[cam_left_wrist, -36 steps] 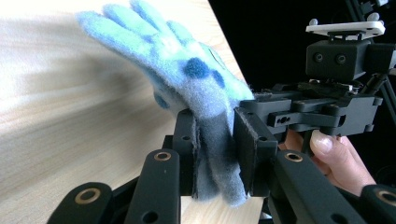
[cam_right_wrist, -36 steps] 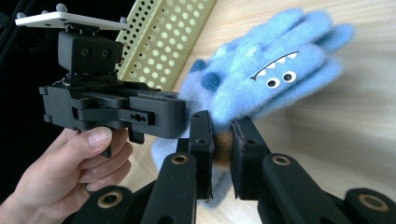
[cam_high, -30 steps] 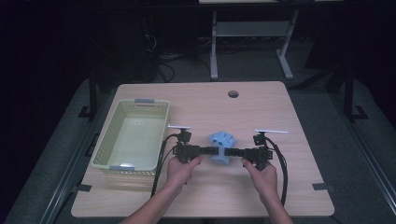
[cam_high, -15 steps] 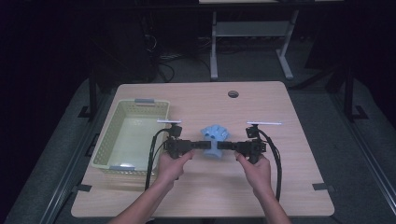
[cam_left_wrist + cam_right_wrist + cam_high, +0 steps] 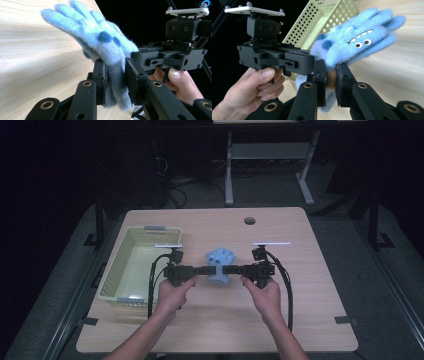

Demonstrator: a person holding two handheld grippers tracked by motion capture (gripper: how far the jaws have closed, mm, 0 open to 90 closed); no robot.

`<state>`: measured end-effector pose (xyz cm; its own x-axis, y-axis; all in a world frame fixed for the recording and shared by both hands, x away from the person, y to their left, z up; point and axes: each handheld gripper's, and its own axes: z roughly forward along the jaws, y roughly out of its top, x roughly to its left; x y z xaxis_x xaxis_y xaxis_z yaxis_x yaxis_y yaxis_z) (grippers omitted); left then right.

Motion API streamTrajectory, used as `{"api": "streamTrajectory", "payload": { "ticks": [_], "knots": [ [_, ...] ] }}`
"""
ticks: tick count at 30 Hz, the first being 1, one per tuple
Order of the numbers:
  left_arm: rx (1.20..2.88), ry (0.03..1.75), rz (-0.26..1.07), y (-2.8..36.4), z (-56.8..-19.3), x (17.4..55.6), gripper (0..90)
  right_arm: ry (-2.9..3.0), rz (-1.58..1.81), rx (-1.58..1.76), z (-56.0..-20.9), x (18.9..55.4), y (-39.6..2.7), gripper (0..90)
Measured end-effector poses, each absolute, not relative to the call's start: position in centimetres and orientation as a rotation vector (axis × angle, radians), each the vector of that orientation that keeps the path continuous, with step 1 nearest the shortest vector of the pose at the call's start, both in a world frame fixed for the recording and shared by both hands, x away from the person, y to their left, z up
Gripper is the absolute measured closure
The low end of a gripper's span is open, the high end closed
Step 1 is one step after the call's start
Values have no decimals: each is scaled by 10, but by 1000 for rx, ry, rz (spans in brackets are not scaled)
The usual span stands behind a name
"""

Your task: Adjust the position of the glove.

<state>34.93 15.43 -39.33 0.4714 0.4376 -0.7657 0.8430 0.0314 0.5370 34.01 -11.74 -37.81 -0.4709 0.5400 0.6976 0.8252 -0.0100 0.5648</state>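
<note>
In the high view the left gripper (image 5: 204,269) sits just left of frame centre, pointing toward the right of the frame; the right gripper (image 5: 229,269) sits just right of centre, pointing toward the left; the two meet tip to tip at the glove (image 5: 220,261). The glove is a fuzzy blue item with darker blue spots, located at frame centre above the table (image 5: 310,320), between the two grippers; its fingers point toward the top of the frame.

Left gripper (image 5: 115,82), own view: jaws closed on the cuff end of the glove (image 5: 100,40); the fabric is pinched flat between the two pads; the glove fingers extend to the upper left of the frame over the wooden surface; the other gripper and the hand holding it occupy the right side.

Right gripper (image 5: 330,80), own view: jaws closed on the lower edge of the glove (image 5: 357,37); a tan patch of fabric shows between the pads; a printed face with two eyes and a toothed mouth is visible on the glove at upper right.

The basket (image 5: 116,270), pale yellow-green and perforated, stands at the left of the table in the high view, near the left gripper; in the right gripper view the basket (image 5: 324,17) appears at top centre, behind the glove.
</note>
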Motion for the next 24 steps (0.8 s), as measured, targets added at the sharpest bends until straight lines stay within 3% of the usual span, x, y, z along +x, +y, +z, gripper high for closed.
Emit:
{"api": "streamTrajectory", "payload": {
  "ticks": [24],
  "knots": [
    [1556, 1148, -396, 207, -375, 353, 707, -2015, -1478, -1341, -360, 359, -69, 803]
  ]
}}
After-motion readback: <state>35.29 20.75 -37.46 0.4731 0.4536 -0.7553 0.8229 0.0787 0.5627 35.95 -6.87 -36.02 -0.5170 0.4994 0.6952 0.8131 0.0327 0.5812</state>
